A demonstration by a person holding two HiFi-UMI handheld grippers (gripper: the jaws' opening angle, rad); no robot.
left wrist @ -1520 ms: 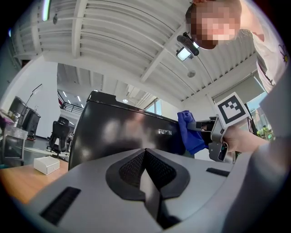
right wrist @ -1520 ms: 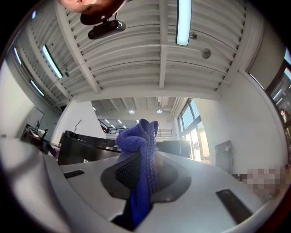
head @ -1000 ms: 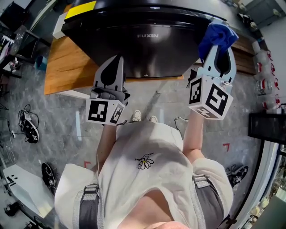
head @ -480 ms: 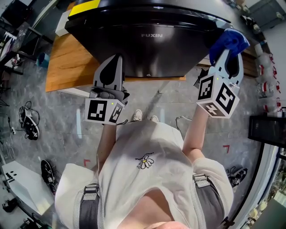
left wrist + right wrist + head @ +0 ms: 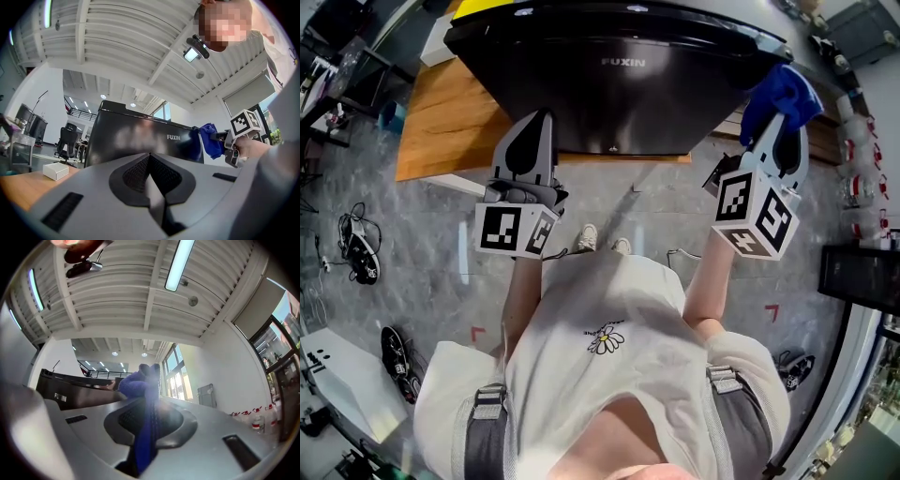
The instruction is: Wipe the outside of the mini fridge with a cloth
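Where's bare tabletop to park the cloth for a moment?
The wooden table is bare left of the mini fridge, out to its edge; a white box sits farther back. Right of the fridge only a narrow strip shows, crowded by the right gripper and its blue cloth.

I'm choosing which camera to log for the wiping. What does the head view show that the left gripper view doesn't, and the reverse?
Only the head view: the floor with shoes on it, the person's white shirt, and the left gripper seen from above.
Only the left gripper view: the ceiling, an office chair, and the left gripper's jaws together with nothing between them.
Both: the black mini fridge with its FUXIN label, and the right gripper shut on the blue cloth beside the fridge's right side.
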